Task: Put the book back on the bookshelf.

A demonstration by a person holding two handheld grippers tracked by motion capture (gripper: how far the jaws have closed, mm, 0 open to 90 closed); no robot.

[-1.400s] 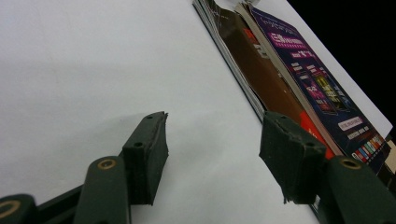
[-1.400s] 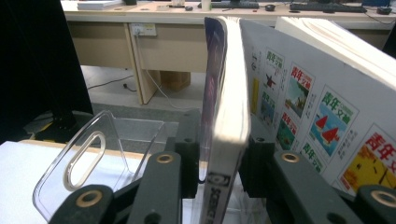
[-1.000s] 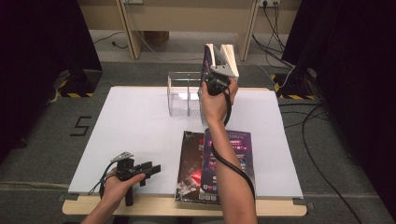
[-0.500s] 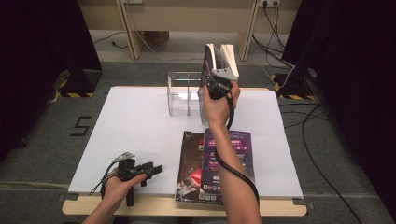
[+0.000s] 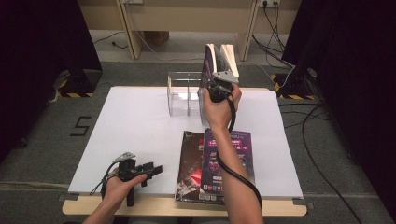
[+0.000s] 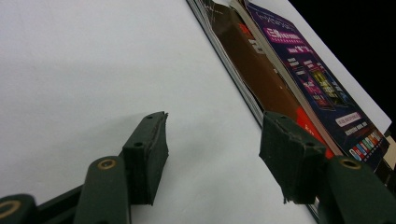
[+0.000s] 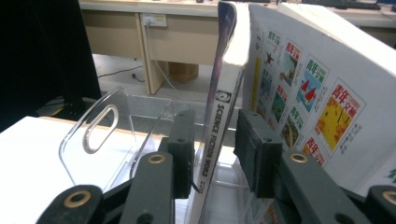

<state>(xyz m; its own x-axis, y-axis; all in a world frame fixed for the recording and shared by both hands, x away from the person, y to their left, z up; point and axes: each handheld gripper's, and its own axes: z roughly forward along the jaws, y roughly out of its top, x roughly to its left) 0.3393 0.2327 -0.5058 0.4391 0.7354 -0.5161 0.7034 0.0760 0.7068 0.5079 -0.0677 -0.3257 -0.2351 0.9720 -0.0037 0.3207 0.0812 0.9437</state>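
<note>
The right gripper (image 5: 215,89) is seen raised at the far edge of the white table (image 5: 135,126), its jaws set either side of the spine of an upright magazine (image 7: 219,126) marked "Science Fiction World". In the right gripper view a gap is visible between the spine and the right-hand pad, while the left-hand pad lies close against the cover; the jaws have just been opening, and the grip is judged released or nearly so. The magazine is stood on end with its long axis vertical, in or at the right end of the clear acrylic rack (image 5: 184,93); whether its lower edge is seated in a slot cannot be told. A second upright magazine (image 7: 303,102) with a white back cover leans just beside it, tilted away to the right. The deciding relation is that the spine lies straight ahead between the jaws, so a straight pull back toward the person would be expected to clear it. The left gripper (image 5: 142,171) rests on the near left of the table, jaws wide apart and holding nothing. Two flat magazines (image 5: 217,163) lie overlapped just to its right, nearer to it than to the raised hand.
</note>
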